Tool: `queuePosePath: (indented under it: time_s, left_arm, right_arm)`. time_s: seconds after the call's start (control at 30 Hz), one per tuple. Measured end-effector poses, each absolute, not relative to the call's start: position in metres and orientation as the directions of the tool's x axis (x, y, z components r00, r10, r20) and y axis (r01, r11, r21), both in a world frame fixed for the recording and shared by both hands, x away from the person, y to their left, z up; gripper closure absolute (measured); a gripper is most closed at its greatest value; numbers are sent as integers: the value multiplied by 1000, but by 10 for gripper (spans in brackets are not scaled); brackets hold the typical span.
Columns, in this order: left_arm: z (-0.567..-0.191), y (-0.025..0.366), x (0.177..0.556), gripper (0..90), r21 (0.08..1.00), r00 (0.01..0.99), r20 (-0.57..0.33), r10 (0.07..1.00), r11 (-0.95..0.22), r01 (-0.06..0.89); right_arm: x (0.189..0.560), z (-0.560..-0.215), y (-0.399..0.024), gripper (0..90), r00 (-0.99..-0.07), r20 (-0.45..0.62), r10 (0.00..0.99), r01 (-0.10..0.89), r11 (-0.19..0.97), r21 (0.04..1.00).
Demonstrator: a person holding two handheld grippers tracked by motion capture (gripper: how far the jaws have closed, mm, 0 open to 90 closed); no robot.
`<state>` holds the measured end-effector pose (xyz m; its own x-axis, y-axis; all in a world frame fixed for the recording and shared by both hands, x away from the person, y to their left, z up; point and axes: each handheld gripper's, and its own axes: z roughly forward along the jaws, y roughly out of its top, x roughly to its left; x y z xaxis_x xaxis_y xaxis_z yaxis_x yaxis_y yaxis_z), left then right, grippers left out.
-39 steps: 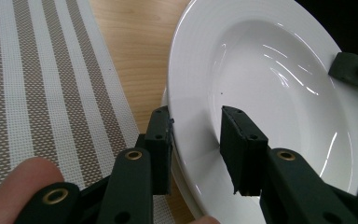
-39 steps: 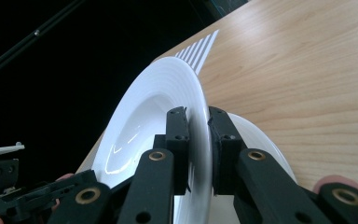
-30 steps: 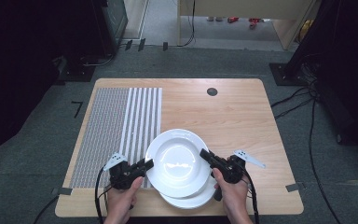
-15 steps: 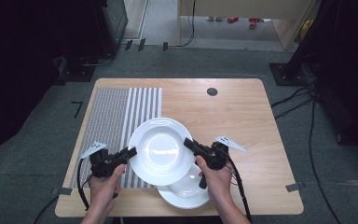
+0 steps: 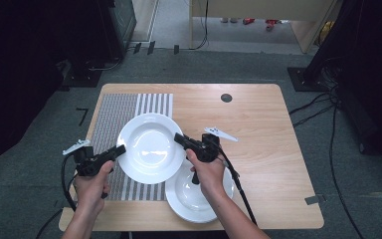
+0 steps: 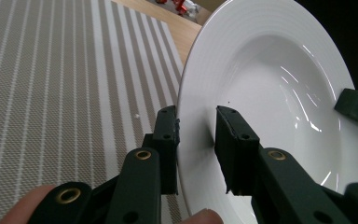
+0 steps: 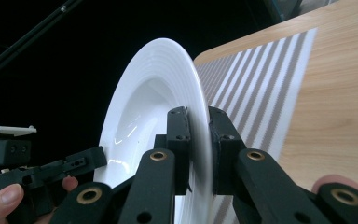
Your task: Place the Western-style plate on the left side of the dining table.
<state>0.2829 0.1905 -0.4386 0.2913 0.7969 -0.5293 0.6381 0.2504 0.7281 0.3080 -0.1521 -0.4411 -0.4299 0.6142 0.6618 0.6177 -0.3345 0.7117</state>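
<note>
The upper plate [image 5: 150, 147] had moved up-left off the lower plate [image 5: 195, 199], both grippers [image 5: 121, 150] [image 5: 178, 138] clamped on its rim; it hung over the mat [image 5: 110, 115], not yet set down.

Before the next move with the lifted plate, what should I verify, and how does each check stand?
1. Left tool clamped on the upper plate rim: ok.
2. Right tool clamped on the opposite rim: ok.
3. Upper plate clear of the lower plate: cannot tell, they overlap in the high view.
4. Striped mat bare where the plate is over it: ok.
5. Plate held level: cannot tell.
</note>
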Motion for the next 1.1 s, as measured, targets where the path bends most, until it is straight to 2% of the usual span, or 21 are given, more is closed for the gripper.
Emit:
queuePosePath:
  time_s: [0.6, 1.1]
  left_arm:
    - [-447, 239, 326, 707, 704, 193, -520, 832, 290, 648]
    - [-481, 261, 359, 701, 657, 95, -532, 841, 340, 673]
  right_arm:
    - [371, -451, -99, 809, -406, 682, 608, 690, -285, 666]
    - [418, -484, -68, 810, -345, 718, 604, 765, -262, 588]
